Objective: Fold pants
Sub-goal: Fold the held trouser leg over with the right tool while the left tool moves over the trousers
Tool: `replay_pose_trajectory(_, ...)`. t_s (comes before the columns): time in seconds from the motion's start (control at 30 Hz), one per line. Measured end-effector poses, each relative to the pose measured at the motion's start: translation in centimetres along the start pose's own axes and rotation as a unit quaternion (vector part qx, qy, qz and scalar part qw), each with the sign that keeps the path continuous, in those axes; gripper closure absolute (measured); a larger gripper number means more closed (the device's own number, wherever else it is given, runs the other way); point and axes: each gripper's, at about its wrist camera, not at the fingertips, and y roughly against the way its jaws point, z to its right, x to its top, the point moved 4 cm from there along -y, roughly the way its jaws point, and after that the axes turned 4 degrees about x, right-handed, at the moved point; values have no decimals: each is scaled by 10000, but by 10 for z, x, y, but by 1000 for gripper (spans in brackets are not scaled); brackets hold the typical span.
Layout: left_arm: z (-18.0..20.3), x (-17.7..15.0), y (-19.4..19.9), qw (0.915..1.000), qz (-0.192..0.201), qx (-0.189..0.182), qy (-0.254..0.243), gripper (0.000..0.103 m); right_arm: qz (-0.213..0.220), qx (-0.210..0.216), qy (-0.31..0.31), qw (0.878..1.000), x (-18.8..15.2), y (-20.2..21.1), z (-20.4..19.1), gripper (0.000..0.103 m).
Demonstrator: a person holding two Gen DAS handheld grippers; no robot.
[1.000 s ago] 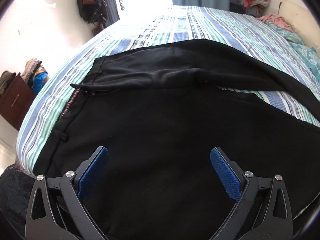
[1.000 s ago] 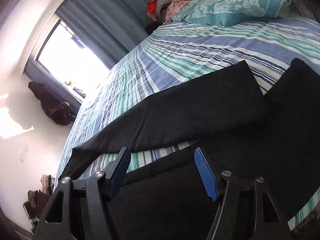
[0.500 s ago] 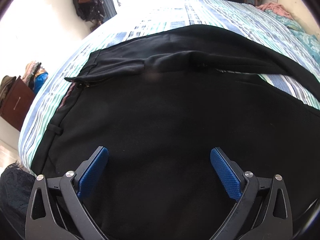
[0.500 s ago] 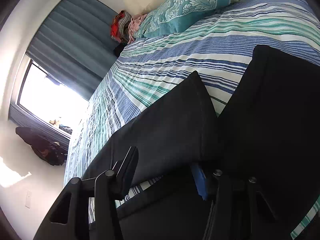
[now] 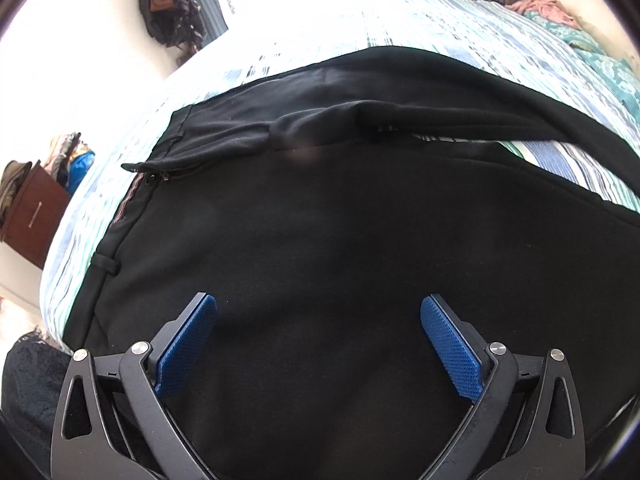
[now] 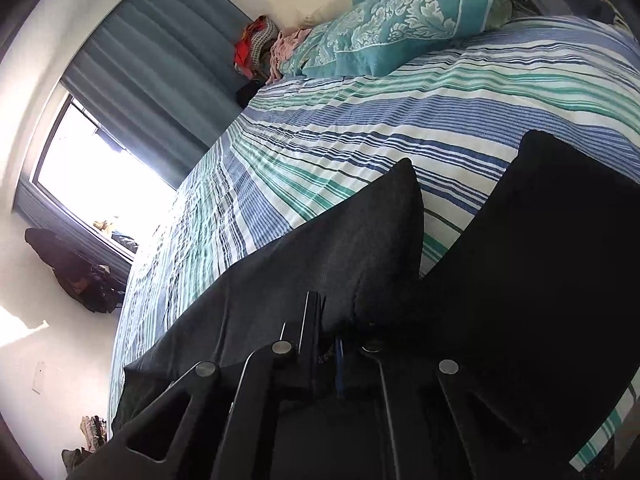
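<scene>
- One pair of black cotton pants [image 5: 320, 220] lies on the striped blue-green bedsheet [image 6: 360, 120], two legs splayed.
- Left gripper [image 5: 319, 320] gapes wide, holding nothing.
- Right gripper [image 6: 328, 344] is pinched closed on pants fabric.

The left wrist view sits low and close over the waist end of the black pants [image 5: 320, 240], facing across the bed [image 5: 400, 16] toward the bright window. The right wrist view – tilted, just above the legs – looks up the striped bed toward the pillow [image 6: 400, 28]. Both share the pants, bedspread and curtain [image 6: 160, 60].
</scene>
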Motion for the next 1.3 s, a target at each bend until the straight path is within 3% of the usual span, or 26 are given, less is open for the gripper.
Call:
replay_pose_trajectory(0.57,2,4,0,9999,-95,-19,-29,1,239,453,471,9976,-3,37,-33,97)
replay_pose_trajectory(0.73,9,19,0,9996,-169,-217,0,1,332,821,430,9951,-7,60,-49,97)
replay_pose_trajectory(0.83,11,47,1,9981,-177,-545,241,1,445,997,434,9931,-13,81,-59,97)
replay_pose_trajectory(0.9,10,72,-3,9932,-288,-951,602,1,486,1098,421,9919,-17,93,-63,97)
replay_pose_trajectory(1.03,9,125,-25,9686,-644,-1873,1502,1,477,1277,433,9897,-22,112,-72,97)
replay_pose_trajectory(1.13,10,163,-46,9578,-729,-2055,1875,1,514,1382,528,9877,-20,123,-81,97)
replay_pose_trajectory(1.3,26,205,-83,9569,-967,-1951,1924,1,597,1516,618,9847,-13,144,-89,97)
